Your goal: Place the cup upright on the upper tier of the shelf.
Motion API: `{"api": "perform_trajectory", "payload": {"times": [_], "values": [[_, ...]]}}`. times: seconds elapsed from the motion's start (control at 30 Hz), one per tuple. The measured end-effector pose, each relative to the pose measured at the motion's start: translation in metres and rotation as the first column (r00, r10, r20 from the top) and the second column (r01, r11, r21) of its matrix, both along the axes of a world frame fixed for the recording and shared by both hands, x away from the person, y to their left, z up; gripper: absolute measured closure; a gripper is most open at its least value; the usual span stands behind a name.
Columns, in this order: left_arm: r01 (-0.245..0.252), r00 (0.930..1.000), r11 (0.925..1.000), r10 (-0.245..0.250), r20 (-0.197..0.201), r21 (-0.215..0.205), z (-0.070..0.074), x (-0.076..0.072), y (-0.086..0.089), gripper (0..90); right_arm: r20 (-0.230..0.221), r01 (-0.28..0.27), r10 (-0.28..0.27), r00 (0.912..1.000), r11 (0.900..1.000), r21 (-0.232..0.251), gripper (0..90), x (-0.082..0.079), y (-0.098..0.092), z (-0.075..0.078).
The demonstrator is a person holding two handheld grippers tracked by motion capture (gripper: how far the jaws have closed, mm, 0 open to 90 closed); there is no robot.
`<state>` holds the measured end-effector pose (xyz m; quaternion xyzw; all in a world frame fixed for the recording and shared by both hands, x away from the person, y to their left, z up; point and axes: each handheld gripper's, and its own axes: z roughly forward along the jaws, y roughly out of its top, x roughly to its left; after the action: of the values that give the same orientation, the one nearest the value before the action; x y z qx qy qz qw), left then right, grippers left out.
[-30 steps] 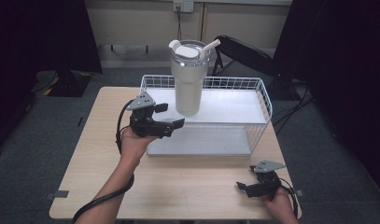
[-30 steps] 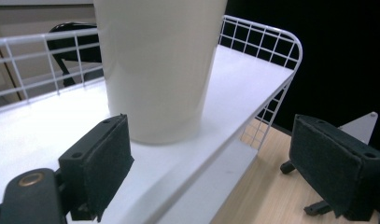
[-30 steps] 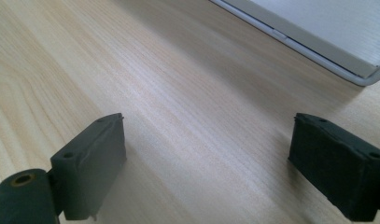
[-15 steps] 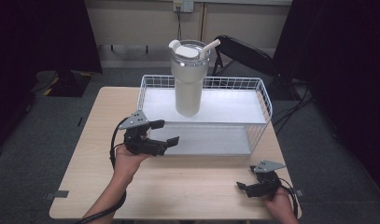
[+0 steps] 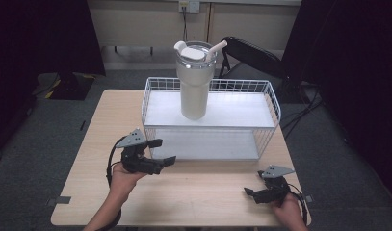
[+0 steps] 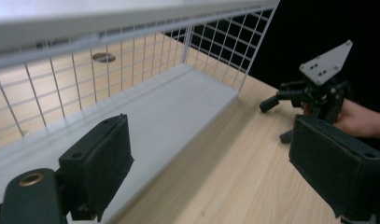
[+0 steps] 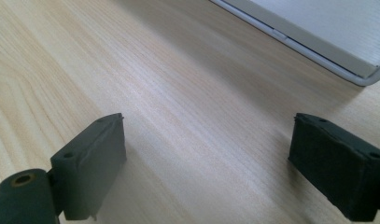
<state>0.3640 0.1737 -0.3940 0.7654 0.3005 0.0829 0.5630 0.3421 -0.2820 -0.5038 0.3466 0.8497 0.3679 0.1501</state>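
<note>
A cream tumbler (image 5: 195, 82) with a lid, handle and straw stands upright on the top shelf of a white wire rack (image 5: 270, 103) on the wooden table (image 5: 102, 125). My left gripper (image 5: 163, 151) is open and empty, held low at the rack's front left corner, well clear of the tumbler. In the left gripper view its fingertips (image 6: 220, 177) are spread wide before the rack's lower shelf (image 6: 145, 107). My right gripper (image 5: 252, 195) rests open near the table's front right edge. Its fingertips (image 7: 206, 163) are parted over bare wood, with the rack's base (image 7: 318, 32) ahead.
The right gripper (image 6: 313, 88) and its hand appear far off in the left gripper view. A black chair (image 5: 254, 53) stands behind the table. Dark curtains flank the scene, and grey carpet (image 5: 49, 125) surrounds the table. Bare tabletop lies between the two grippers.
My left gripper has drawn back from beside the tumbler toward me and sunk to the rack's front left corner, still open. The tumbler stays on the shelf. The right gripper has not moved.
</note>
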Motion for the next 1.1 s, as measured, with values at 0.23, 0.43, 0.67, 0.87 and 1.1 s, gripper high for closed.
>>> {"api": "perform_trajectory", "payload": {"times": [0.23, 0.43, 0.67, 0.87, 1.1], "values": [[-0.008, 0.9999, 0.9996, 0.008, -0.008, 0.027, -0.019, -0.001, 0.010, 12.5, 0.000, 0.000, 0.000, 1.0000, 1.000, 0.000, 10.1, 0.000, 0.000, 0.000], [-0.008, 0.9998, 0.9988, 0.009, -0.020, 0.048, -0.033, -0.001, 0.021, 12.4, 0.000, 0.000, 0.000, 1.0000, 1.000, 0.000, 10.1, 0.000, 0.000, 0.000], [-0.021, 0.9979, 0.9943, 0.027, -0.058, 0.104, -0.056, -0.004, 0.029, 12.3, 0.000, 0.000, 0.000, 1.0000, 1.000, 0.000, 10.1, 0.000, 0.000, 0.000], [-0.051, 0.9915, 0.9853, 0.069, -0.110, 0.163, -0.076, -0.007, 0.034, 11.9, -0.001, 0.000, 0.000, 1.0000, 1.000, 0.000, 10.1, 0.000, 0.000, 0.000], [-0.069, 0.9868, 0.9817, 0.093, -0.132, 0.177, -0.086, -0.011, 0.040, 11.7, 0.000, 0.000, 0.000, 1.0000, 1.000, 0.000, 10.1, 0.000, 0.000, 0.000]]}}
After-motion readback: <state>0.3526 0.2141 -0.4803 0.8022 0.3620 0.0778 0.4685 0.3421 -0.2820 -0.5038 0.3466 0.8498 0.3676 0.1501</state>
